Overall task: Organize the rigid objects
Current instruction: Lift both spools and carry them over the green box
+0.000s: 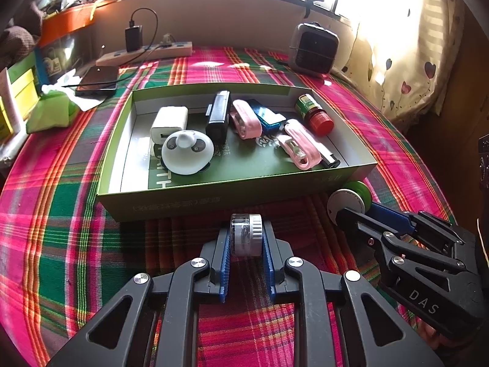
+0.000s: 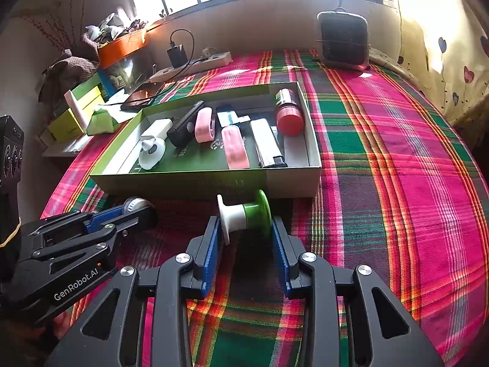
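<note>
Left hand-held gripper [image 1: 246, 238] pinching clear roller [image 1: 246, 234], right [image 2: 246, 229] clamping green-white spool [image 2: 244, 214], box wall [image 1: 214, 197] ahead.

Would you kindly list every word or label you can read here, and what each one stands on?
"DAS": arm of the right hand-held gripper.
"GenRobot.AI": arm of the left hand-held gripper.
Partly hidden letters, "TH": green liner of the shallow green cardboard box.
Print on the box front and the red-capped bottle: too blurred.

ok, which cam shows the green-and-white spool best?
Right wrist: the green-and-white spool lies side-on between the right claw fingers, both flanges visible. Left wrist sees only its white end face, with the green flange partly hidden behind it.
</note>
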A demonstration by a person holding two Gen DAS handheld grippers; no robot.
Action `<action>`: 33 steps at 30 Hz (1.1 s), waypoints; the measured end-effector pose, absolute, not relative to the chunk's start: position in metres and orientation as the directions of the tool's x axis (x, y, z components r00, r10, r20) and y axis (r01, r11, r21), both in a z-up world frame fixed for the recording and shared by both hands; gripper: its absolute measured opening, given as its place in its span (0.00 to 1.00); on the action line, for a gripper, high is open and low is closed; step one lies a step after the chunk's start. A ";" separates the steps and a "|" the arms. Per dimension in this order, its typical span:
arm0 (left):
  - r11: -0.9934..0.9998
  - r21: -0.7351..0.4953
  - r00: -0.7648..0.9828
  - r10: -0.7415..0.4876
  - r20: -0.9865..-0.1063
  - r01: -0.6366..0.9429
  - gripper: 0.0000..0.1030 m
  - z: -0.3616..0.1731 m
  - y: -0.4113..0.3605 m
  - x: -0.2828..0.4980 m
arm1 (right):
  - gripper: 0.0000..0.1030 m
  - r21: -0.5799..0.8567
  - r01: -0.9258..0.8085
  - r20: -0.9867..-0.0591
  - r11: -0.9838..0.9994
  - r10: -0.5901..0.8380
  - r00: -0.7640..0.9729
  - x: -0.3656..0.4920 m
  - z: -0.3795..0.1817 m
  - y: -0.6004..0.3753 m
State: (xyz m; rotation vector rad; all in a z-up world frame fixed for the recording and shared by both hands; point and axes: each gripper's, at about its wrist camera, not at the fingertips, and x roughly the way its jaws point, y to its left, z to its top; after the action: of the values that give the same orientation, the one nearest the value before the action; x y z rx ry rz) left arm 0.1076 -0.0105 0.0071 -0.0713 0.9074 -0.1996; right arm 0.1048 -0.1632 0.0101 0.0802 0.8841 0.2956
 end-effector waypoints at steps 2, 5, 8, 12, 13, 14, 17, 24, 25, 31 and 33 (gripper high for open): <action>0.979 -0.148 0.599 -0.204 -0.774 0.143 0.18 0.007 -0.011 0.107 | 0.33 0.188 -0.224 -0.750 0.956 0.287 0.596 0.105 0.010 -0.163; 0.978 -0.149 0.603 -0.206 -0.771 0.144 0.17 0.008 -0.010 0.106 | 0.33 0.179 -0.232 -0.748 0.956 0.285 0.600 0.103 0.012 -0.161; 0.978 -0.149 0.608 -0.207 -0.766 0.145 0.17 0.010 -0.010 0.105 | 0.33 0.175 -0.234 -0.745 0.956 0.285 0.603 0.103 0.013 -0.161; 0.979 -0.143 0.618 -0.202 -0.760 0.145 0.18 0.013 -0.010 0.103 | 0.33 0.174 -0.237 -0.742 0.956 0.286 0.606 0.101 0.014 -0.160; 0.979 -0.141 0.621 -0.202 -0.758 0.146 0.17 0.014 -0.010 0.103 | 0.32 0.173 -0.238 -0.741 0.956 0.286 0.607 0.101 0.015 -0.160; 0.979 -0.144 0.622 -0.204 -0.756 0.146 0.17 0.015 -0.010 0.102 | 0.32 0.172 -0.239 -0.740 0.956 0.285 0.609 0.101 0.016 -0.160; 0.978 -0.147 0.629 -0.207 -0.750 0.148 0.17 0.019 -0.009 0.100 | 0.32 0.169 -0.240 -0.736 0.956 0.284 0.614 0.100 0.019 -0.161; 0.976 -0.149 0.645 -0.215 -0.733 0.156 0.17 0.027 -0.009 0.096 | 0.32 0.151 -0.246 -0.725 0.957 0.277 0.631 0.098 0.025 -0.160; 0.976 -0.150 0.647 -0.217 -0.731 0.157 0.17 0.028 -0.008 0.096 | 0.32 0.152 -0.248 -0.722 0.957 0.278 0.633 0.097 0.026 -0.160; 0.975 -0.151 0.657 -0.221 -0.721 0.162 0.17 0.034 -0.007 0.095 | 0.32 0.150 -0.258 -0.706 0.954 0.286 0.648 0.096 0.035 -0.160; 0.975 -0.154 0.658 -0.223 -0.719 0.161 0.17 0.036 -0.006 0.096 | 0.32 0.147 -0.261 -0.698 0.954 0.287 0.655 0.098 0.040 -0.160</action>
State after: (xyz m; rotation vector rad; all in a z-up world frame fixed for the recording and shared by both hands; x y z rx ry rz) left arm 0.0964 -0.0060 0.0363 -0.0793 0.8245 -0.2175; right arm 0.0977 -0.1595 0.0401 0.0351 0.7976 0.3108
